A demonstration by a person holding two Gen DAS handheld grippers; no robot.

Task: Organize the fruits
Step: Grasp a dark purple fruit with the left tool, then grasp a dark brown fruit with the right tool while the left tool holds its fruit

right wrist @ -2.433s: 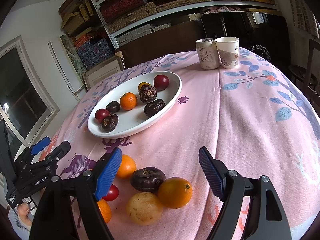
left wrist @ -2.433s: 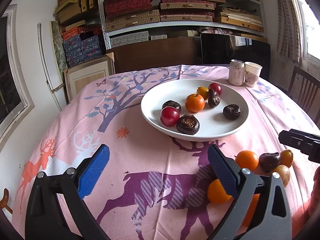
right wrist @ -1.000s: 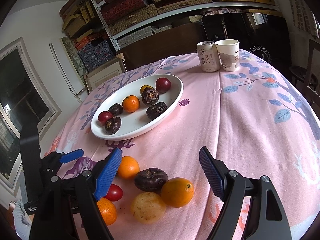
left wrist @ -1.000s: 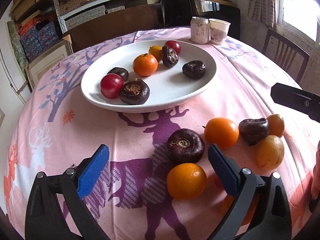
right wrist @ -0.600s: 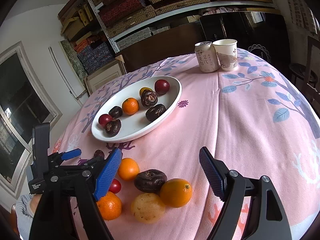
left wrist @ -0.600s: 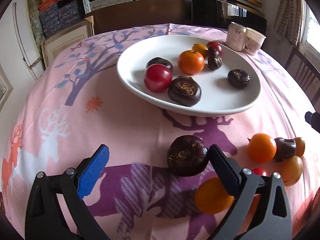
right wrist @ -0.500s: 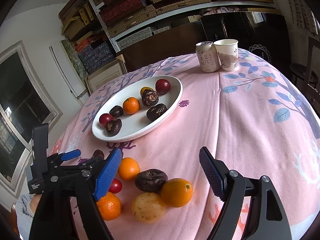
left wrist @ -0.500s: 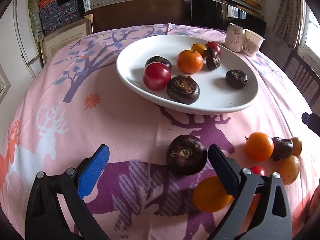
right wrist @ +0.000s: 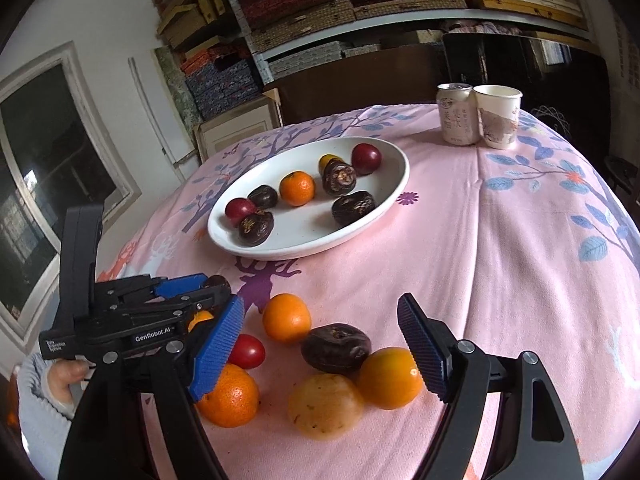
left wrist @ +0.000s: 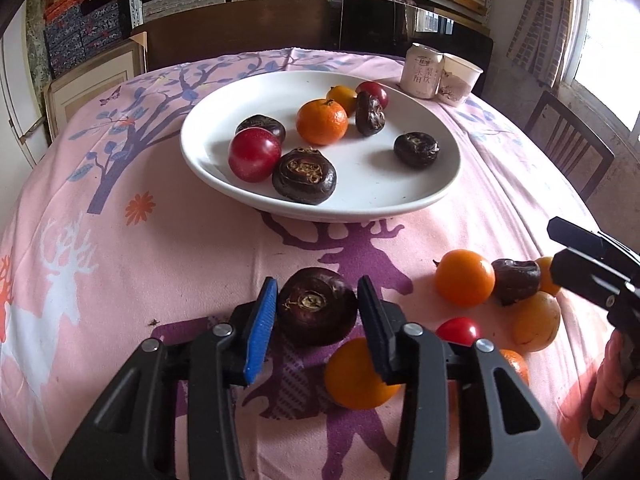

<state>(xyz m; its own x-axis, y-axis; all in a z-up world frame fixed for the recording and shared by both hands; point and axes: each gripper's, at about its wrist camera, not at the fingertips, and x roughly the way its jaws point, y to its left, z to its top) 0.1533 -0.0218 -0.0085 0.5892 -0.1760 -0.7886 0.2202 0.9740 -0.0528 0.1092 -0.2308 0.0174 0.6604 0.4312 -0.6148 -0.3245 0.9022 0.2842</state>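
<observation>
My left gripper (left wrist: 316,312) is shut on a dark brown water chestnut (left wrist: 316,310) that rests on the pink tablecloth in front of the white oval plate (left wrist: 384,196). The plate holds several fruits: oranges, red plums and dark chestnuts. Loose fruit lies to the right: an orange (left wrist: 464,278), a dark chestnut (left wrist: 514,280), a red tomato (left wrist: 458,330) and a nearer orange (left wrist: 354,376). My right gripper (right wrist: 320,348) is open and empty, hovering over the loose pile, with a dark chestnut (right wrist: 336,348) between its fingers. The left gripper (right wrist: 200,286) also shows in the right wrist view.
A drink can (right wrist: 456,114) and a paper cup (right wrist: 498,114) stand at the table's far edge behind the plate. A wooden chair (left wrist: 568,148) stands at the right. Shelves with boxes fill the back wall. The right gripper's body (left wrist: 592,268) reaches in from the right in the left wrist view.
My left gripper has moved forward and closed its jaws around the dark chestnut on the cloth. My right gripper has stayed open over the loose fruit.
</observation>
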